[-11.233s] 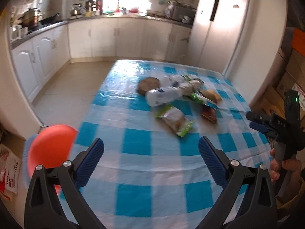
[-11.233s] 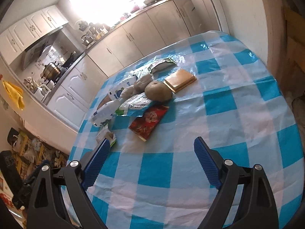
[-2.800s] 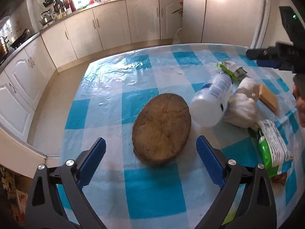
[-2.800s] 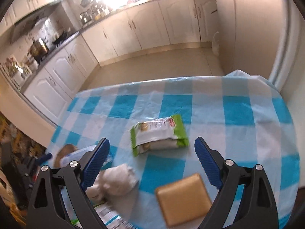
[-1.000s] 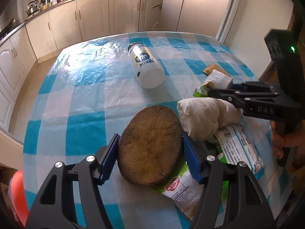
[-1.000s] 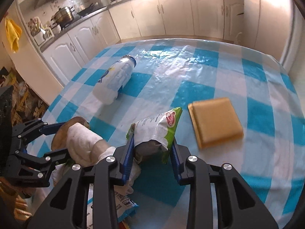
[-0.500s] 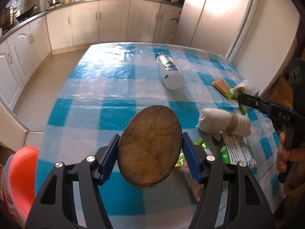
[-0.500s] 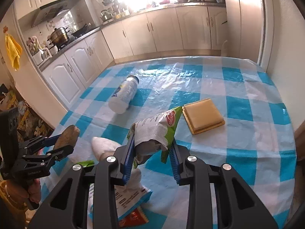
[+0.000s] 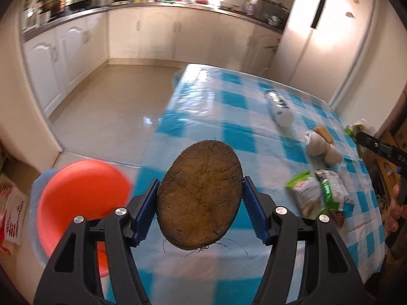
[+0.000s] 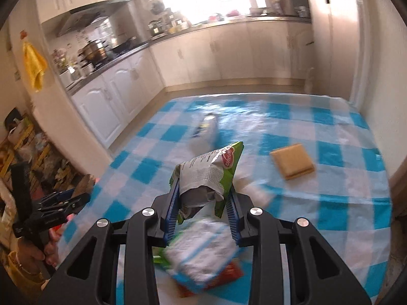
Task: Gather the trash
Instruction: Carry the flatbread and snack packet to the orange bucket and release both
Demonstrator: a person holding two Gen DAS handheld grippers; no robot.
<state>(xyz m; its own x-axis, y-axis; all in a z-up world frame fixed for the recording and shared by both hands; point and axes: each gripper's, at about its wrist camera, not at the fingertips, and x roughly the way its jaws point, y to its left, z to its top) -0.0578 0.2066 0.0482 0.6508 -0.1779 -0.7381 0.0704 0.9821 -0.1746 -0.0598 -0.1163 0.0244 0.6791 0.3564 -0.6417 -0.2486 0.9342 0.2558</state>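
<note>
Bottle (image 9: 280, 108) on table (image 9: 203, 117) beyond wrappers (image 9: 319, 193); bin (image 9: 81, 198) on floor left of table.

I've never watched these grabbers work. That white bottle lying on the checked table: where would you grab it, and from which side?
Probably around the middle of the white bottle, coming from above with a finger on each long side. It lies flat, and its round body is likely to roll away from an end-on or sideways approach.

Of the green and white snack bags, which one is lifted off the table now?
The crumpled green and white bag clamped in the right gripper is off the table. The other green and white bags lie flat on the checked tablecloth.
</note>
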